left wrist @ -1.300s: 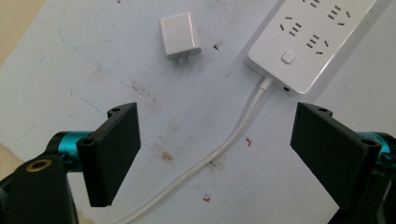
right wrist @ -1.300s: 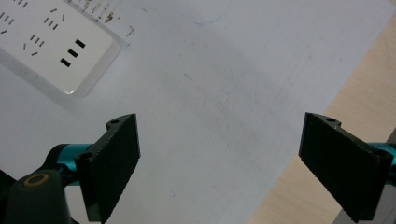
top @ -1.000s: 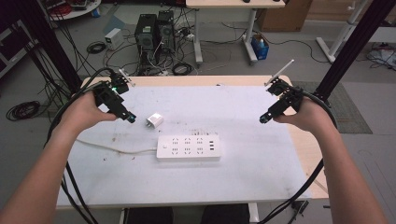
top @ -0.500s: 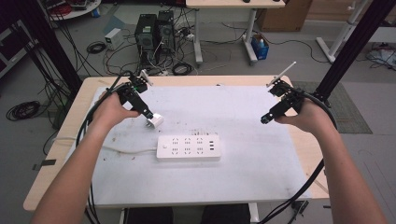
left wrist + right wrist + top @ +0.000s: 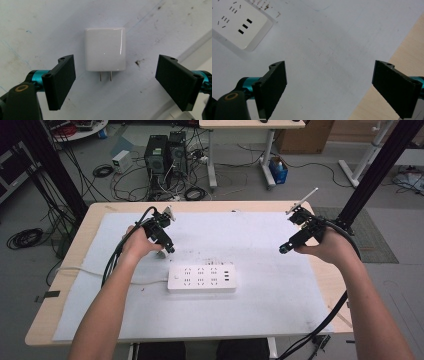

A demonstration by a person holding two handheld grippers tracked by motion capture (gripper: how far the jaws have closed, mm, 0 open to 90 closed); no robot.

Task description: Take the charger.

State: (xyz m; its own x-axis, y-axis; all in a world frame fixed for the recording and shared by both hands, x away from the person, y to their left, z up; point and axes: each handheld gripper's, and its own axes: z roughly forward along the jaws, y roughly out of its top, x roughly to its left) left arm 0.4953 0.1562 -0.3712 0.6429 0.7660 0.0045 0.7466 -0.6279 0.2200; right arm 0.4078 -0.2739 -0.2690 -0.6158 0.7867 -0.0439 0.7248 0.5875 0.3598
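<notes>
A small white plug-in charger (image 5: pixel 105 49) with two metal prongs lies flat on the white mat, prongs pointing toward the camera in the left gripper view. My left gripper (image 5: pixel 117 82) hangs right over it, open, with a jaw on either side and neither touching. From above, the left gripper (image 5: pixel 168 248) covers the charger, just beyond the white power strip (image 5: pixel 201 278). My right gripper (image 5: pixel 283 250) is held open over the mat's right part, nothing between its jaws (image 5: pixel 329 87). A corner of the power strip (image 5: pixel 237 25) shows at the upper left of the right gripper view.
The white mat (image 5: pixel 260 310) covers most of the wooden table (image 5: pixel 85 225). The strip's white cord (image 5: pixel 80 270) runs off to the left. The mat's edge and bare wood (image 5: pixel 402 45) lie just right of the right gripper. Computers and cables sit on the floor beyond the table.
My left gripper has moved right and forward from the table's left part to a spot directly over the charger. The right gripper has stayed where it was.
</notes>
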